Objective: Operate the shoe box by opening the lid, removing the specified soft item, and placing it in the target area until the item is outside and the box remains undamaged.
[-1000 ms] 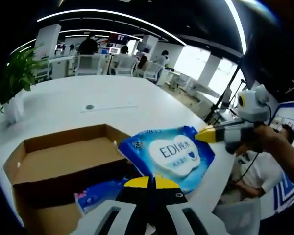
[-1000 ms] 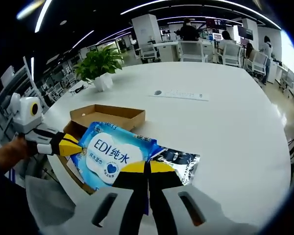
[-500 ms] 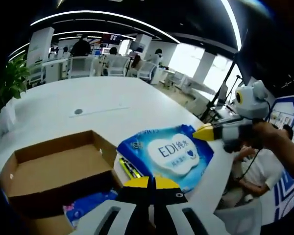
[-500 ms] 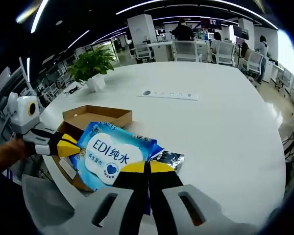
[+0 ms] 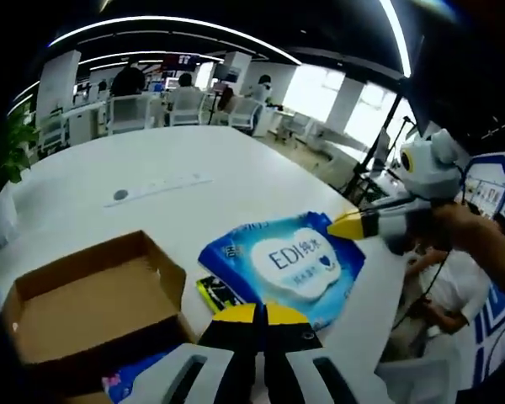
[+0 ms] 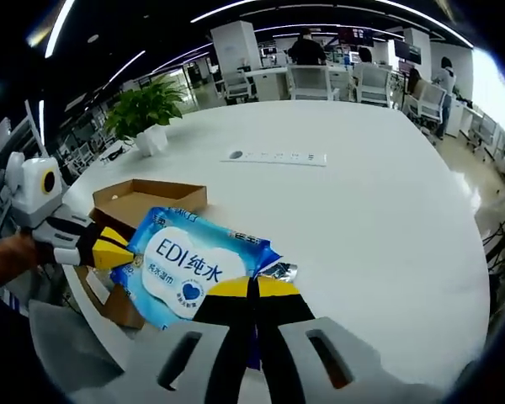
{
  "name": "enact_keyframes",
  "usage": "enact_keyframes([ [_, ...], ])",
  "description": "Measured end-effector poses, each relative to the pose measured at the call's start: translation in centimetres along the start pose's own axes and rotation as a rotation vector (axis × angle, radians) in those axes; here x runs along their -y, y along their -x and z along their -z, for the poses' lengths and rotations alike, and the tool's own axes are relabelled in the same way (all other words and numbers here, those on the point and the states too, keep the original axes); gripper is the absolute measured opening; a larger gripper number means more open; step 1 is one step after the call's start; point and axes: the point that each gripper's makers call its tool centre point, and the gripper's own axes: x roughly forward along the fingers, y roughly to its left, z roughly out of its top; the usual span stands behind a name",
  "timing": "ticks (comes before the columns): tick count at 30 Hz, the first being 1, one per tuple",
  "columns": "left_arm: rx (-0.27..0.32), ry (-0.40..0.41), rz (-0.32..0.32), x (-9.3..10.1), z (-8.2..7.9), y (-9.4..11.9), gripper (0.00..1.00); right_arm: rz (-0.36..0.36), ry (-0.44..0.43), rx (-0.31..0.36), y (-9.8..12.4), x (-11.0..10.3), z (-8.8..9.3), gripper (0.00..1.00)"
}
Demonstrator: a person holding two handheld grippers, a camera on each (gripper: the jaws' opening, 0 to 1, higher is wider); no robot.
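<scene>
wipes pack [image 5: 284,265] pinched by both closed grippers beside open shoe box [image 5: 84,303], potted plant [image 6: 143,118] beyond.

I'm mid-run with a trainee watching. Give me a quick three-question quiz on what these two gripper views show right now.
1. True or false: the cardboard box is open.
2. Which grippers hold the blue wipes pack? A left gripper alone, B right gripper alone, C both.
3. What lies on the white table beyond the box?

Key: 1 true. 2 C, one at each end. 3 a long white strip; what it is can't be told.
</scene>
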Motion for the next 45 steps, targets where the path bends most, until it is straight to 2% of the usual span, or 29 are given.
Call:
enact_keyframes([
  [7, -0.057, -0.065, -0.009, -0.5, 0.6, -2.0, 0.0, -0.005, -0.002, -0.017, -1.5, 1.3, 0.7, 0.0],
  [13, -0.107, -0.116, -0.019, -1.1, 1.3, -3.2, 0.0, -0.015, -0.025, -0.037, -2.7, 1.7, 1.5, 0.0],
  [27, -0.202, -0.239, -0.051, -2.1, 2.5, -5.3, 0.0, -0.011, -0.012, -0.087, -5.5, 2.4, 3.4, 0.0],
  [31, -0.222, -0.264, -0.054, -2.1, 2.7, -5.5, 0.0, -0.01, -0.021, -0.09, -6.4, 3.4, 3.7, 0.0],
  [45, -0.261, -0.336, -0.078, -2.7, 3.4, -5.7, 0.0, -0.022, -0.043, -0.077, -7.1, 2.8, 4.1, 0.0],
])
